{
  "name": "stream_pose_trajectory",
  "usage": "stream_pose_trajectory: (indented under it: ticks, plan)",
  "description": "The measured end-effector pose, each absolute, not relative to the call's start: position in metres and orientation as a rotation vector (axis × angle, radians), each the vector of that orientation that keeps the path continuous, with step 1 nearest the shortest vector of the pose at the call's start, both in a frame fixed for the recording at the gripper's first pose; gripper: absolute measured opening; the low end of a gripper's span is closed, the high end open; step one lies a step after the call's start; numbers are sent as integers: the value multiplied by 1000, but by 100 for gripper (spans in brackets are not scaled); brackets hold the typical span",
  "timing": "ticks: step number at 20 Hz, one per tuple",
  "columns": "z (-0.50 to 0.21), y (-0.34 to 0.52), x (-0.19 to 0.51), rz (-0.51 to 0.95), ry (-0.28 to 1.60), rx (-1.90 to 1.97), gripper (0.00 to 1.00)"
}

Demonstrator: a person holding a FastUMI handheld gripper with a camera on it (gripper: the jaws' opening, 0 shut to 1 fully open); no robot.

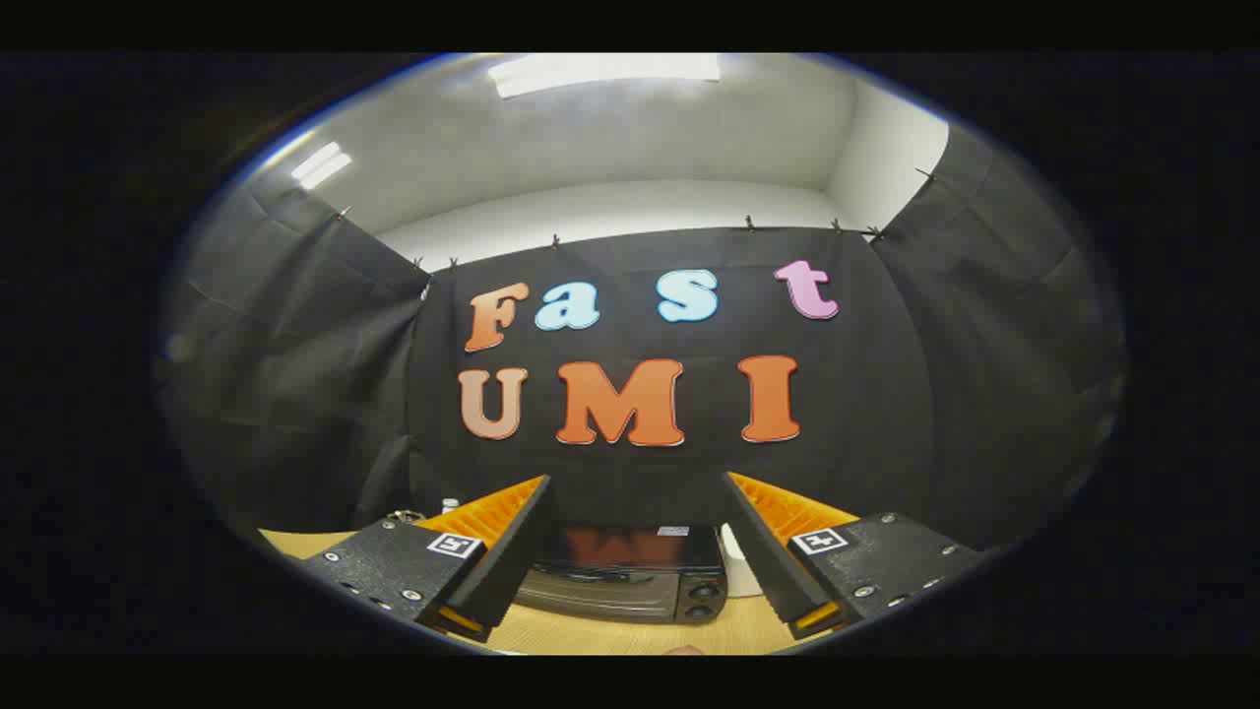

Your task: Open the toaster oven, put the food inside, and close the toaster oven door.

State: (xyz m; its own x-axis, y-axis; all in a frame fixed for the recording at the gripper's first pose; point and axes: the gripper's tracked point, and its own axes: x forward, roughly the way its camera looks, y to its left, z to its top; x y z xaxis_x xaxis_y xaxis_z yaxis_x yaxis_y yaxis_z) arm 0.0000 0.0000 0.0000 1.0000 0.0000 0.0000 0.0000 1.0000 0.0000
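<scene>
My claw [638, 483] is spread wide and holds nothing, its fingers framing the shut toaster oven [625, 586] on the wooden table [610, 638], low in the frame's centre.

A light wooden surface [610, 635] is seen; on it a toaster oven [625, 576] is placed, door closed, beyond the wide-apart claw [635, 483] fingers.

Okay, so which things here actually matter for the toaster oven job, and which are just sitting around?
For the job:
- toaster oven, door closed, beyond the fingers
- hand-held gripper, fingers open, holding nothing

Just lying about:
- white object right of the oven
- small white-capped item at the table's far left
- wooden table
</scene>
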Motion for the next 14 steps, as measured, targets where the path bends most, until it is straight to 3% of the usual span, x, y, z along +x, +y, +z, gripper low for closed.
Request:
stream_pose_trajectory:
  ticks: [14]
  plan:
    - [0,11,-10,29,6,23,99]
